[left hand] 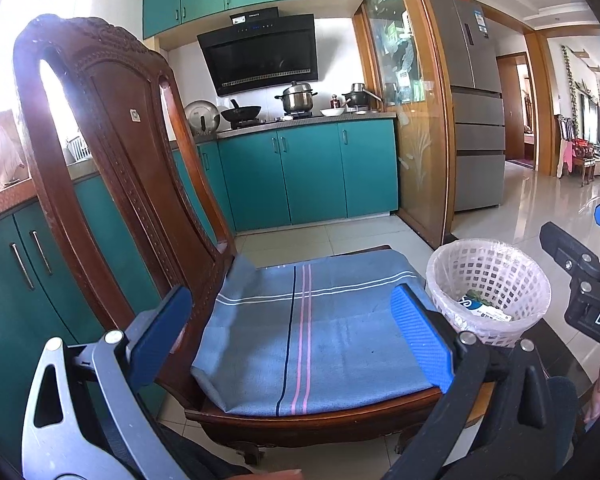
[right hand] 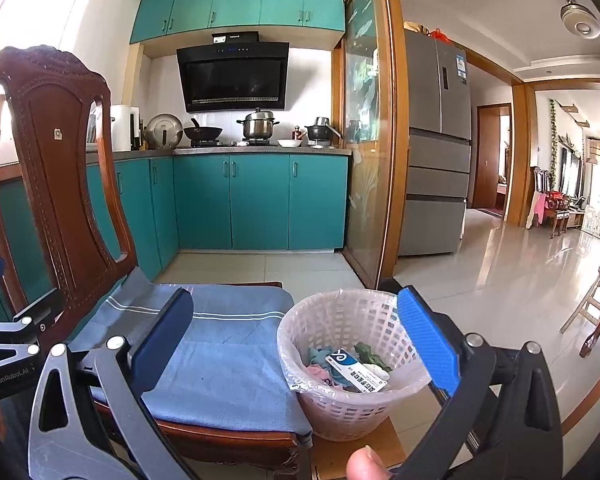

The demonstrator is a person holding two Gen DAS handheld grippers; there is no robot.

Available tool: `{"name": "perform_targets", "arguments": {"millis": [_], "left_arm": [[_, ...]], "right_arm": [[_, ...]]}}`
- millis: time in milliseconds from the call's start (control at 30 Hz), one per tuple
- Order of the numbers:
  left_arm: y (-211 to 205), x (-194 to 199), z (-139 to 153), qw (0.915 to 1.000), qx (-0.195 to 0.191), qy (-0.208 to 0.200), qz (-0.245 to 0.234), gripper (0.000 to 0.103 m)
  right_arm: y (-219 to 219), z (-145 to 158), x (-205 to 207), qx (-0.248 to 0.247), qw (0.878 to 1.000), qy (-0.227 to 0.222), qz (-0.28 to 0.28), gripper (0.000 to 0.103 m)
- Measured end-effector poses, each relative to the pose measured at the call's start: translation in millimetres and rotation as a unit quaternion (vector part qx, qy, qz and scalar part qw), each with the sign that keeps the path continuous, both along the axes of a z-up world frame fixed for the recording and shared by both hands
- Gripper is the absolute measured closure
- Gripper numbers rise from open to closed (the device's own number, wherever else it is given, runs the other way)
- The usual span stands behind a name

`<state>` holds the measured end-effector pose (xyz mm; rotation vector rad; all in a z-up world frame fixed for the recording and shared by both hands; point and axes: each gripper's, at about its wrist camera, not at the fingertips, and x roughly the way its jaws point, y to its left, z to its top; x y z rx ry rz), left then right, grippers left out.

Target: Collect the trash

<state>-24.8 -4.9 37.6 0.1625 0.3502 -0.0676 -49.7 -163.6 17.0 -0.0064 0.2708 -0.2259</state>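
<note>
Nearest, both grippers are spread wide and hold nothing; the left gripper (left hand: pixel 296 334) hovers over a blue striped cushion (left hand: pixel 312 332) on a carved wooden chair (left hand: pixel 112 152), and the right gripper (right hand: pixel 296 340) hangs just right of it, its blue pad (right hand: pixel 428 340) over the rim of a white lattice wastebasket (right hand: pixel 340 412); the basket stands touching the chair's right edge, lined with clear plastic; inside lies the trash (right hand: pixel 356 368), a blue and white printed carton among crumpled scraps, below and between the right fingers; beyond, teal kitchen cabinets (right hand: pixel 260 200) and a grey refrigerator (right hand: pixel 436 140).
</note>
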Motion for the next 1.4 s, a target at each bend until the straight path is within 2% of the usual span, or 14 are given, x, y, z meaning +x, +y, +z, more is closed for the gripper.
{"name": "perform_targets", "arguments": {"millis": [933,1133,1267,1400], "left_arm": [[12.5,-6.4,3.0,0.9999,-0.011,-0.008,-0.006,0.003],[8.7,-0.8,-4.0,0.9999,0.005,-0.016,0.002,0.003],[10.4,12.0,-11.0,0.9999,-0.005,0.006,-0.007,0.003],[13.4,47.0,-29.5,0.9978,-0.025,0.058,-0.020,0.003]], "right_arm": [[14.7,11.4,-15.6,-0.015,1.000,-0.012,-0.006,0.003],[15.7,7.2,-5.8,-0.017,1.000,0.001,-0.007,0.003],[15.2,-0.4,7.8,-0.017,1.000,0.018,-0.006,0.003],[14.6,-13.4,31.8,-0.014,0.999,0.047,0.005,0.003]]}}
